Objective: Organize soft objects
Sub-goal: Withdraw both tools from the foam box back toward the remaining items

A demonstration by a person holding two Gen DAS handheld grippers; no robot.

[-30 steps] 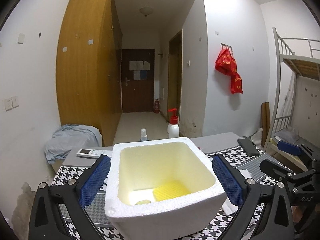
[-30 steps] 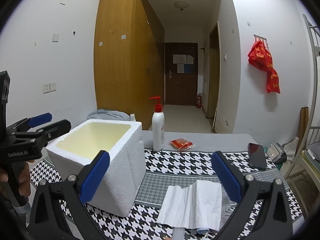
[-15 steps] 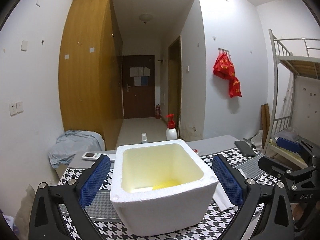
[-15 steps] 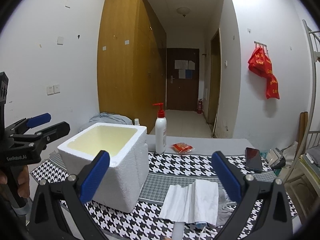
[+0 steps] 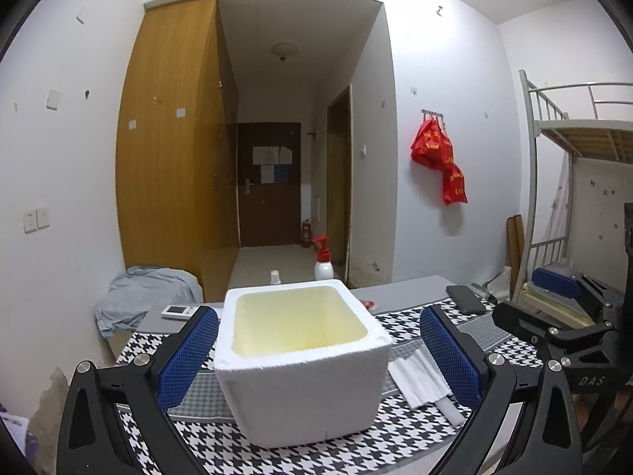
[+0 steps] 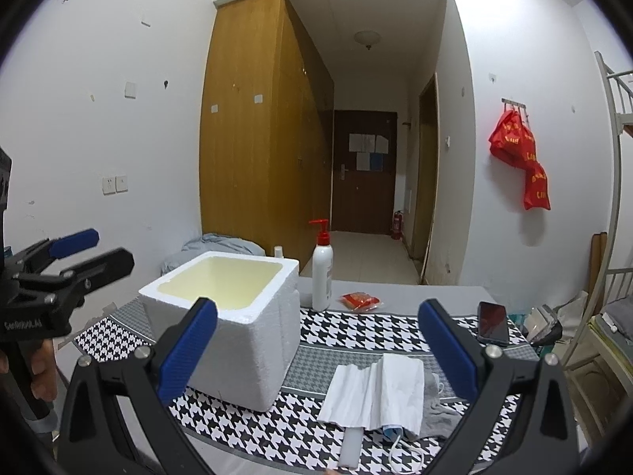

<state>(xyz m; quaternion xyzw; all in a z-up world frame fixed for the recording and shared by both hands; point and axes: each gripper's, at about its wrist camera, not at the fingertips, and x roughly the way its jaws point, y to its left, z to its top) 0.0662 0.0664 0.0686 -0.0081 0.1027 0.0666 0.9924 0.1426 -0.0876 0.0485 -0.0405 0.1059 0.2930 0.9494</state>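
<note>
A white foam box [image 5: 304, 360] stands on the houndstooth cloth [image 6: 356, 332]; it also shows in the right wrist view [image 6: 233, 324]. Its inside bottom is hidden from both views. My left gripper [image 5: 316, 360] is open and empty, with the box between its fingers but apart from them. My right gripper [image 6: 316, 352] is open and empty, above the cloth. White tissue paper [image 6: 376, 392] lies in front of the right gripper over a grey cloth [image 6: 439, 411] and a face mask [image 6: 395, 435]. The tissue also shows in the left wrist view [image 5: 419, 376].
A red-capped pump bottle [image 6: 322, 273], a red packet [image 6: 360, 301] and a black phone [image 6: 492, 322] lie at the back of the table. A remote [image 5: 178, 310] lies back left. A bunk bed [image 5: 573, 182] stands right. A white stick [image 6: 350, 445] lies near the front edge.
Both grippers have pulled back and tilted up. The box now looks smaller and its yellow contents have dropped out of sight below the rim.
</note>
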